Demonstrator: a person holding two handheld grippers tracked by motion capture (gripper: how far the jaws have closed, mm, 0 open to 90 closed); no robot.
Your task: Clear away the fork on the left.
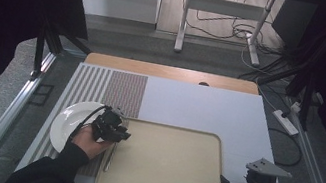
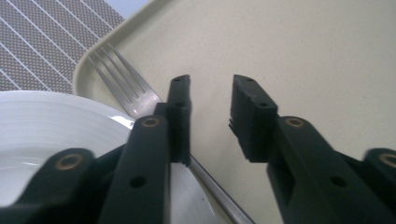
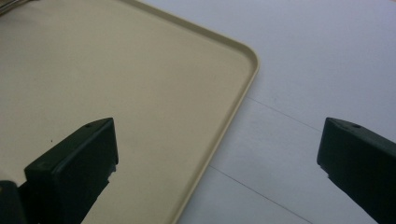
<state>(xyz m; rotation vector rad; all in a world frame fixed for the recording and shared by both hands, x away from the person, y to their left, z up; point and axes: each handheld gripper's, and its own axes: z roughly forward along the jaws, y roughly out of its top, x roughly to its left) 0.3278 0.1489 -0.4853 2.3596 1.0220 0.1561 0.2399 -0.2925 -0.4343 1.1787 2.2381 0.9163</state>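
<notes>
The fork [image 2: 135, 95] lies on the tray's [image 2: 299, 56] left edge, just beside the plate [image 2: 51, 130], and the left gripper [image 2: 210, 100] stands part open with nothing between its jaws – lift it straight up so the fork stays put – while the right gripper [image 3: 217, 154] waits wide open, holding nothing

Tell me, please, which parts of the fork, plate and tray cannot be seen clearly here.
- Fork: in the left gripper view, the left gripper covers part of its handle; the handle's end is cut off by the bottom edge.
- Plate: in the high view, the hand hides its right side.
- Tray: the right gripper view cuts it off.
</notes>
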